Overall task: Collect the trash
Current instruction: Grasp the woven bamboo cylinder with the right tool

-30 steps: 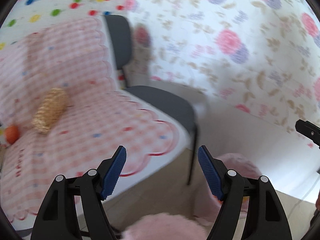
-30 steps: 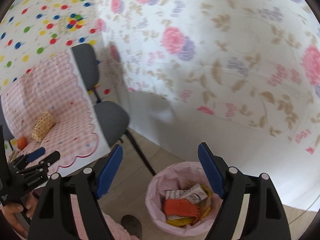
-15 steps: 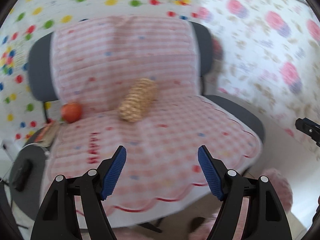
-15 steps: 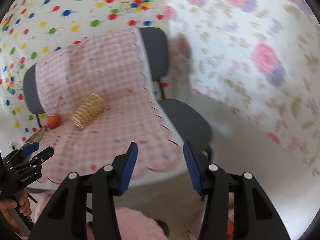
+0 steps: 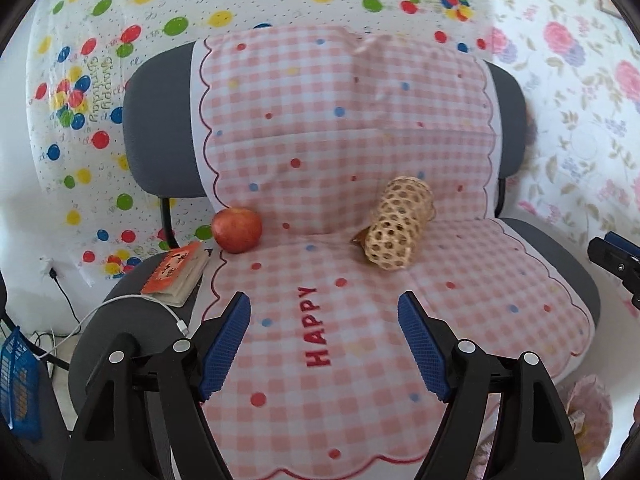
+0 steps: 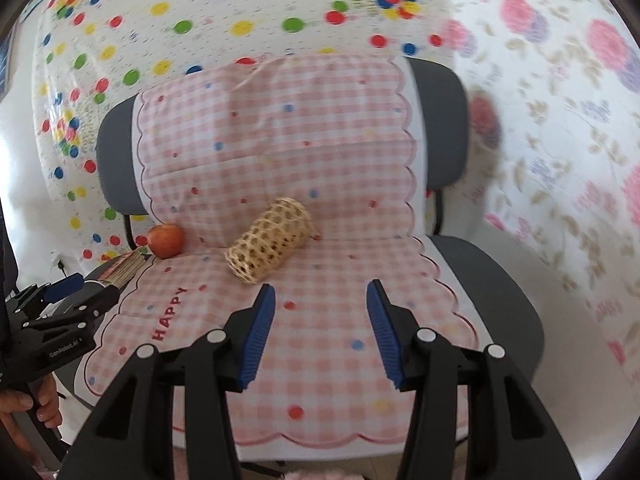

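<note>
Both grippers are pointed at the chair seat right now, hovering over the front part of the pink checked cover [image 5: 320,152] with nothing between the fingers.

The left gripper [image 5: 324,350] is spread wide, blue pads angled outward, sitting above the red "HAPPY" lettering [image 5: 316,326] on the cover. In the right wrist view you can see it from the side at about 8 o'clock, with the person's left hand [image 6: 24,412] wrapped around the handle low in the corner.

The right gripper [image 6: 320,334] has its fingers parted too, but the gap is narrower than the left one's. It's levelled at the middle of the seat. Its tip just pokes into the left wrist view at 3 o'clock.

On the seat: a woven bamboo cylinder [image 5: 398,230] lying on its side right where the seat meets the backrest, at roughly 12 to 1 o'clock from the left gripper and 11 o'clock from the right one. Something brown peeks out beside its near end, can't tell what. A red apple [image 5: 237,230] sits at the cover's left edge, well apart from the cylinder. Just beside the apple at 7 o'clock is a small orange booklet [image 5: 176,274] on the bare grey chair [image 5: 120,336], with a white cable [image 5: 132,304] looping near it.

A pink bin bag [image 5: 588,412] shows at 4 o'clock in the left view, off the seat's front corner.
</note>
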The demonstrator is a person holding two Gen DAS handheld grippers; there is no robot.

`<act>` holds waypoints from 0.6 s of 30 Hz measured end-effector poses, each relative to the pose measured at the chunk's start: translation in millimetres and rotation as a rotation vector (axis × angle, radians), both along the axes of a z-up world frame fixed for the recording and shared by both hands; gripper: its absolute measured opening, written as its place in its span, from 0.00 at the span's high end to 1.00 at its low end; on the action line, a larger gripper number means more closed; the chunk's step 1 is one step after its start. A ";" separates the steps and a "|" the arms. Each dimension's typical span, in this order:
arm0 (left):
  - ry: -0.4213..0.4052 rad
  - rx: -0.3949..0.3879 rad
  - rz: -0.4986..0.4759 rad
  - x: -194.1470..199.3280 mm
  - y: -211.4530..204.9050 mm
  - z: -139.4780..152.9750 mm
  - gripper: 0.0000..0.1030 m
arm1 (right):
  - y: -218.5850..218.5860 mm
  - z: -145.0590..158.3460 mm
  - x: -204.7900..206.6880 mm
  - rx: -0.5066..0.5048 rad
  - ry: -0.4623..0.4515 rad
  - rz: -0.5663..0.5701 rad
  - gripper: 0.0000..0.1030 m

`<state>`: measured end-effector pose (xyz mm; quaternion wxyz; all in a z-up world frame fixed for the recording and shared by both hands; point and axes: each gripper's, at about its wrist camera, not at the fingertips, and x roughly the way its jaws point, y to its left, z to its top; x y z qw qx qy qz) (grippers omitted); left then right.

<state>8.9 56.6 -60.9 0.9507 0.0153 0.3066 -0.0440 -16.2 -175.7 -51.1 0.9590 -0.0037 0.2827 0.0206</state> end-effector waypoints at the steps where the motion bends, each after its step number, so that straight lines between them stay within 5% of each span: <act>1: 0.002 -0.002 -0.002 5.2 1.7 -1.5 0.26 | 4.2 -1.8 7.3 -0.007 0.010 0.006 0.54; 12: 0.073 -0.020 -0.034 70.9 16.3 -19.6 0.25 | 41.4 -33.4 88.5 0.015 0.122 0.051 0.51; 18: 0.092 -0.020 -0.008 98.7 32.1 -31.4 0.25 | 57.8 -57.7 146.7 0.042 0.172 0.031 0.36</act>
